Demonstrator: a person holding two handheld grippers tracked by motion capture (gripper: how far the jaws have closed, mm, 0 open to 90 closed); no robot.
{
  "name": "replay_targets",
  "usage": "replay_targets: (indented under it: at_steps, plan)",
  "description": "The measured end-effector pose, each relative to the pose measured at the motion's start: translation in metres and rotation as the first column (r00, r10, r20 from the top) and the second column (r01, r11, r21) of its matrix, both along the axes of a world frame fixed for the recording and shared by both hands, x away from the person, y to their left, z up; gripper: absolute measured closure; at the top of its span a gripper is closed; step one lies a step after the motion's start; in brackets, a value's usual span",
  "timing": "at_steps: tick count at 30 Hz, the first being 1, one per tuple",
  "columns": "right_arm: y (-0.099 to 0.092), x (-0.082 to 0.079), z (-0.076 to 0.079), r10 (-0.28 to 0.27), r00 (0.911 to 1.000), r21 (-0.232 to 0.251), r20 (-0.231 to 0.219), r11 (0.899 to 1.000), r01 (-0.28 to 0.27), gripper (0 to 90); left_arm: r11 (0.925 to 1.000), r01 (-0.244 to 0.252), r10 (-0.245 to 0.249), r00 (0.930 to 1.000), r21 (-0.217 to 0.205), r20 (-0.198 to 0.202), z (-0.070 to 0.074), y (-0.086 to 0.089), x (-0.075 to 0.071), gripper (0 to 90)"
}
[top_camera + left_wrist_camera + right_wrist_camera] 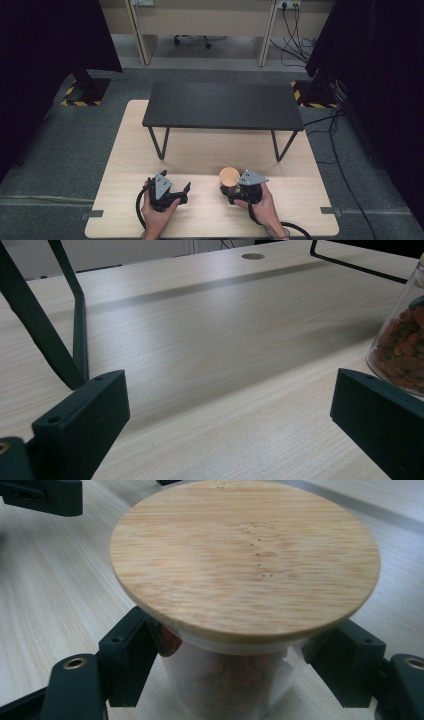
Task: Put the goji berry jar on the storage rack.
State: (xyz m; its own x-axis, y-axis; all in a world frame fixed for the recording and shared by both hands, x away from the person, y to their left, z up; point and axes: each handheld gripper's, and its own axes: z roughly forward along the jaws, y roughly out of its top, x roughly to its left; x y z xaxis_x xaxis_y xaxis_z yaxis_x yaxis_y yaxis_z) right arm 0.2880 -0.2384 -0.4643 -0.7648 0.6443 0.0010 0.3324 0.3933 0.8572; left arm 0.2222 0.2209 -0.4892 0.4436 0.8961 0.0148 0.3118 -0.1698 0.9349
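A low black table (222, 105) on hairpin legs is set at the far half of the light wooden bench (300, 200). Cables (292, 37) are seen on the grey floor behind.

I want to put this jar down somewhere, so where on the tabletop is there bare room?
Bare wood lies left of the left tongs, right of the right tongs, and under the black shelf between its legs. It is crowded between the hands, around the jar.
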Motion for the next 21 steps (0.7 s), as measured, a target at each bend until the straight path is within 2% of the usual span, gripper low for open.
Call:
replay_targets:
  at_steps: [4, 6, 7, 9, 10, 11, 14, 15, 16, 18, 21]
  plan:
    - [0.000, 0.000, 0.000, 0.001, 1.0000, -0.001, 0.002, 1.000, -0.001, 25.7, 1.0000, 0.000, 0.000, 1.0000, -0.001, 0.000, 0.000, 0.000, 0.000, 1.7]
    - [0.000, -0.004, -0.001, -0.016, 0.9999, 0.019, -0.006, 1.000, 0.016, 25.8, 1.0000, 0.000, 0.000, 1.0000, -0.001, 0.000, 0.000, 0.000, 0.000, 1.7]
    - [-0.001, -0.008, -0.002, -0.025, 0.9997, 0.040, -0.008, 0.999, 0.025, 25.7, 1.0000, 0.000, 0.000, 1.0000, -0.001, 0.000, 0.000, 0.000, 0.000, 1.7]
    - [0.004, -0.025, -0.001, -0.076, 0.9969, 0.062, 0.020, 0.995, 0.074, 25.7, 1.0000, 0.000, 0.000, 1.0000, -0.002, -0.001, 0.000, 0.000, 0.000, 1.7]
    - [0.009, -0.035, 0.002, -0.118, 0.9923, 0.061, 0.036, 0.991, 0.116, 25.7, 1.0000, 0.000, 0.000, 1.0000, 0.000, -0.001, 0.000, 0.000, 0.000, 1.7]
    - [0.017, -0.045, 0.006, -0.172, 0.9839, 0.050, 0.050, 0.984, 0.169, 25.7, 1.0000, 0.000, 0.000, 1.0000, 0.001, 0.001, 0.000, 0.000, 0.000, 1.7]
    - [0.040, -0.071, 0.016, -0.322, 0.9425, 0.027, 0.089, 0.947, 0.321, 25.7, 1.0000, 0.001, -0.001, 1.0000, 0.002, 0.002, 0.000, 0.000, 0.000, 1.7]
    - [0.040, -0.071, 0.016, -0.322, 0.9425, 0.027, 0.089, 0.947, 0.321, 25.7, 1.0000, 0.001, -0.001, 1.0000, 0.002, 0.002, 0.000, 0.000, 0.000, 1.7]
    - [0.045, -0.077, 0.018, -0.355, 0.9300, 0.019, 0.097, 0.935, 0.354, 25.7, 1.0000, 0.001, -0.001, 1.0000, 0.002, 0.002, 0.000, 0.000, 0.000, 1.7]
    - [0.048, -0.079, 0.021, -0.383, 0.9193, 0.017, 0.090, 0.923, 0.383, 25.7, 1.0000, 0.001, -0.001, 1.0000, 0.003, 0.001, 0.000, -0.001, 0.000, 1.7]
    - [0.046, -0.079, 0.024, -0.387, 0.9180, 0.022, 0.087, 0.922, 0.386, 25.7, 1.0000, 0.000, 0.000, 1.0000, 0.001, 0.000, 0.000, 0.000, 0.000, 1.7]
